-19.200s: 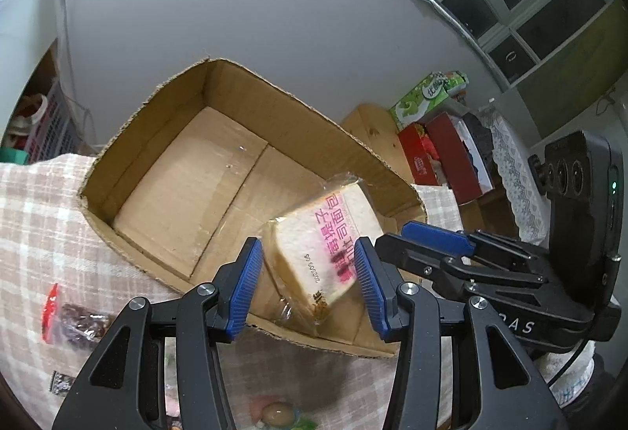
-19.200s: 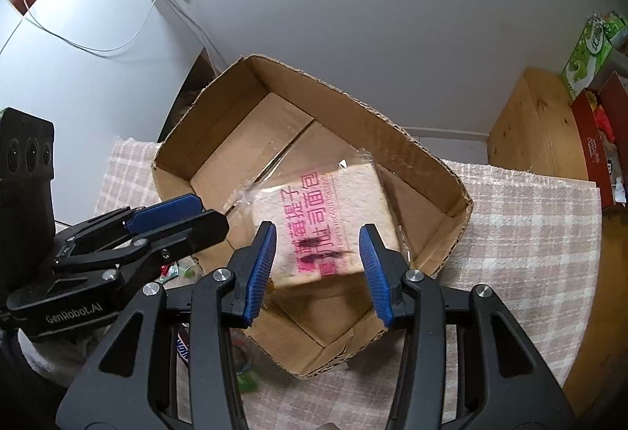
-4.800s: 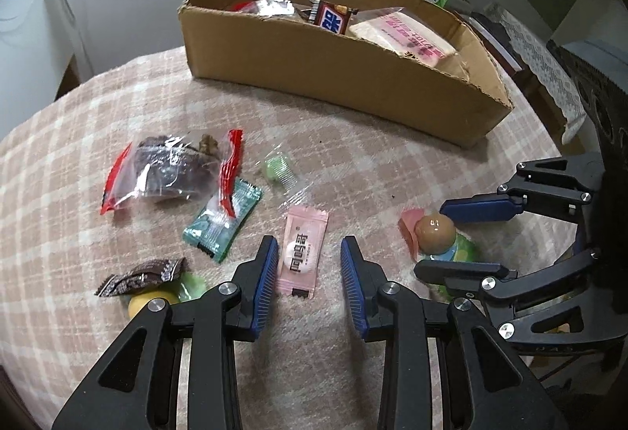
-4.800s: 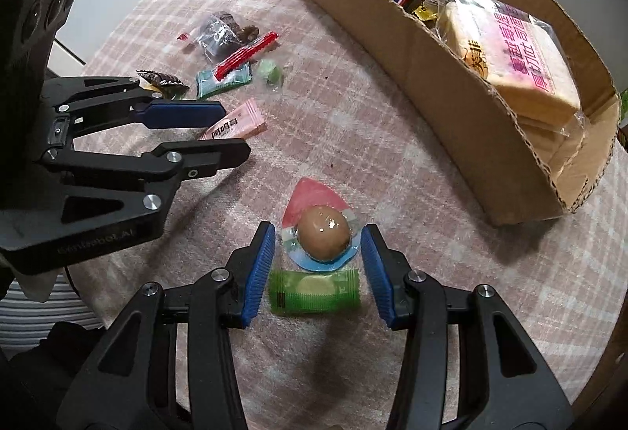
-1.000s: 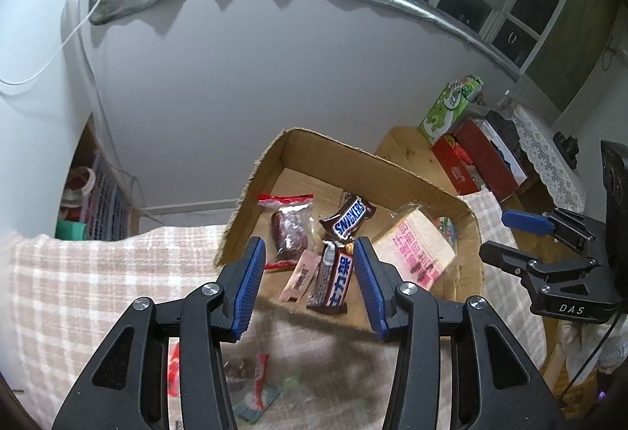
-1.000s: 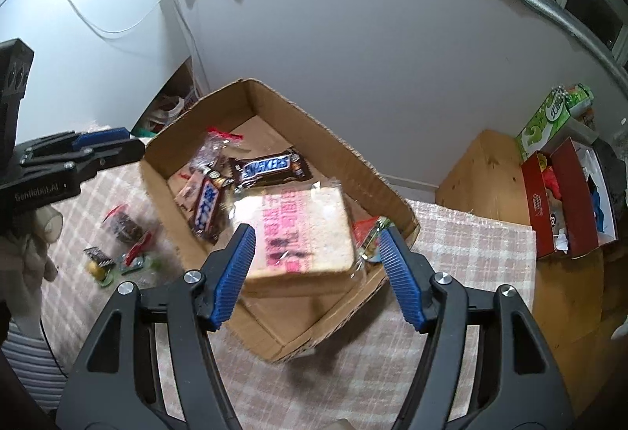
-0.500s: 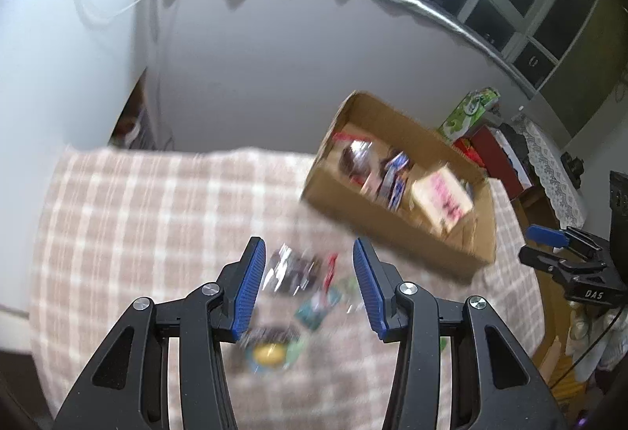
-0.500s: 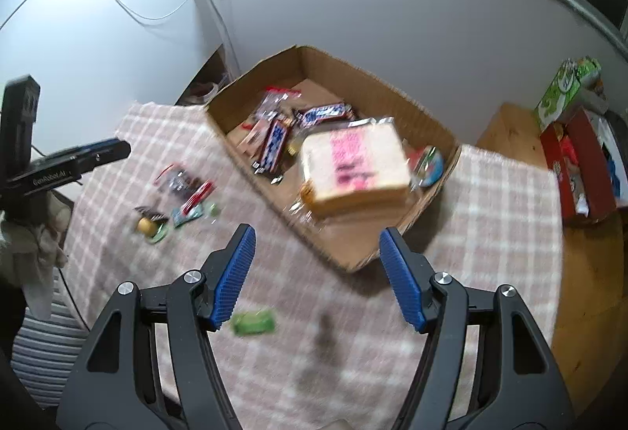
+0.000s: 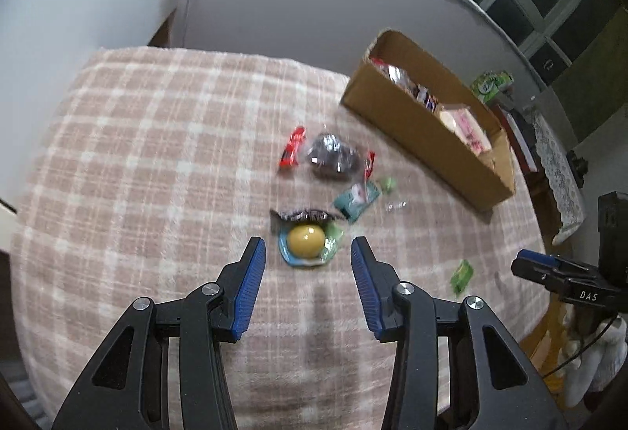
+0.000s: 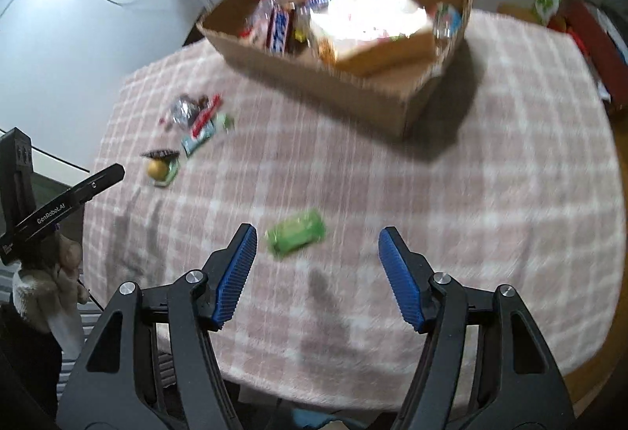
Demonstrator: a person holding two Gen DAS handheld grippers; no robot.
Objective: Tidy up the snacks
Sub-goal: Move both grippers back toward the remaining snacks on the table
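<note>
Sitting on the pink checked tablecloth (image 10: 490, 163), the open cardboard box (image 10: 353, 84) holds a wrapped block of sliced bread (image 10: 373, 25) at one end, with chocolate bars (image 10: 280, 27) and a few crinkly wrappers stacked against the other; the motion blur hides their labels. Outside the box, loose snacks lie scattered on the cloth: a clear bag of dark pieces with red ends (image 9: 333, 157), a teal sachet (image 9: 356, 199), a small pale green sweet (image 9: 387, 183), a dark brown wrapper (image 9: 304, 215) and, touching it, a round yellow ball in a blue and green packet (image 9: 307, 242). Well apart from that cluster lies a bright green rectangular packet (image 10: 296, 231), flat and slightly tilted. The left gripper (image 9: 308, 286) hangs over the cloth with the yellow ball packet just beyond its fingertips; its jaws are apart with nothing between them, having just narrowed a little. The right gripper (image 10: 318, 273) points down at the green packet, which sits just ahead of the blue pads and nearer the left-hand one; its jaws stand wide and empty.
</note>
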